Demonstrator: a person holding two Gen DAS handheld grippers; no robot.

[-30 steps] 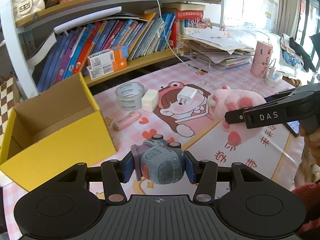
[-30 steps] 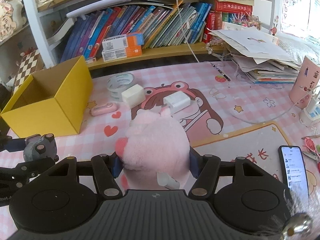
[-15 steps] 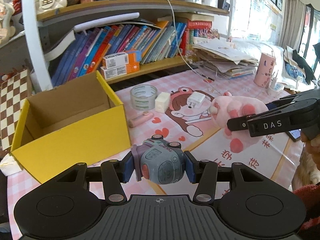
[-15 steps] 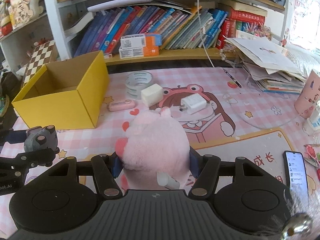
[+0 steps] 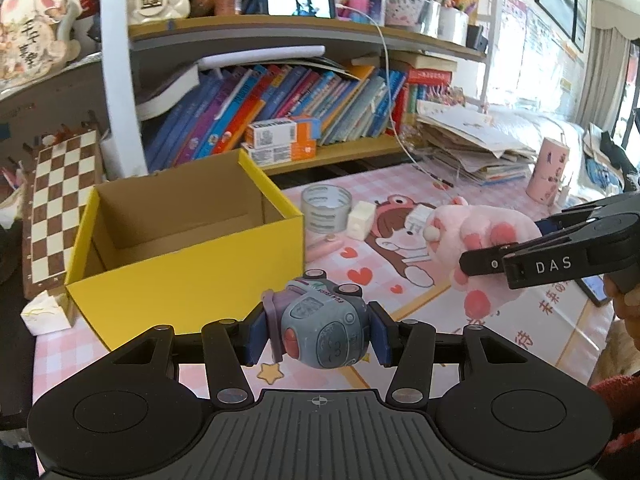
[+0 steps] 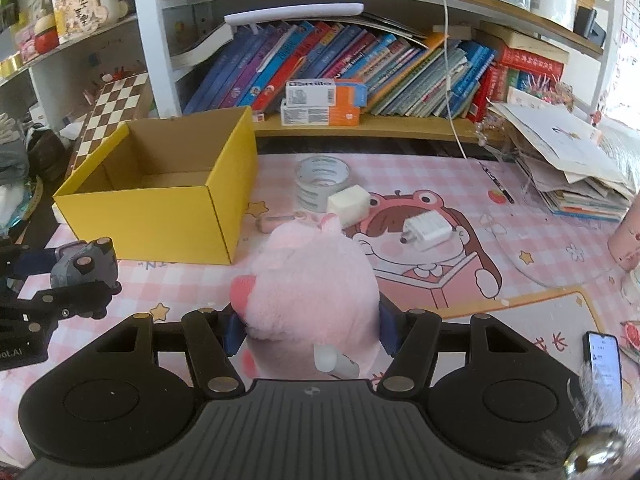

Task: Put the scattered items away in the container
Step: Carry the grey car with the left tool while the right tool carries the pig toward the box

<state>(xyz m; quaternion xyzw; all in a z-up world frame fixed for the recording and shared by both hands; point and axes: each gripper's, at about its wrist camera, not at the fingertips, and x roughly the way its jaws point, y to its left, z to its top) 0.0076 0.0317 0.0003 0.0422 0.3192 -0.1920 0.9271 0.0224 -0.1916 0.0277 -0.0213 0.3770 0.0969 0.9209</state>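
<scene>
Carrying: both grippers hold loads in the air, short of the yellow box (image 5: 188, 248), which looks empty from both views
Left gripper (image 5: 318, 334): jaws clamped on the grey toy camera (image 5: 320, 330), squeezed at its rounded sides, near the box's front corner
Right gripper (image 6: 310, 328): jaws pressed into the pink plush toy (image 6: 316, 284), held above the mat, right of the box
Still on the mat: tape roll (image 6: 322, 180), white cube (image 6: 347, 203), white charger (image 6: 428, 230), pink stick (image 6: 276, 222)
Risk, camera: curved shell could slip from the flat pads if tilted over the rim
Risk, plush: soft bulk may catch the box wall and nudge the light carton
Risk, crowding: two grippers meeting over one opening could collide
</scene>
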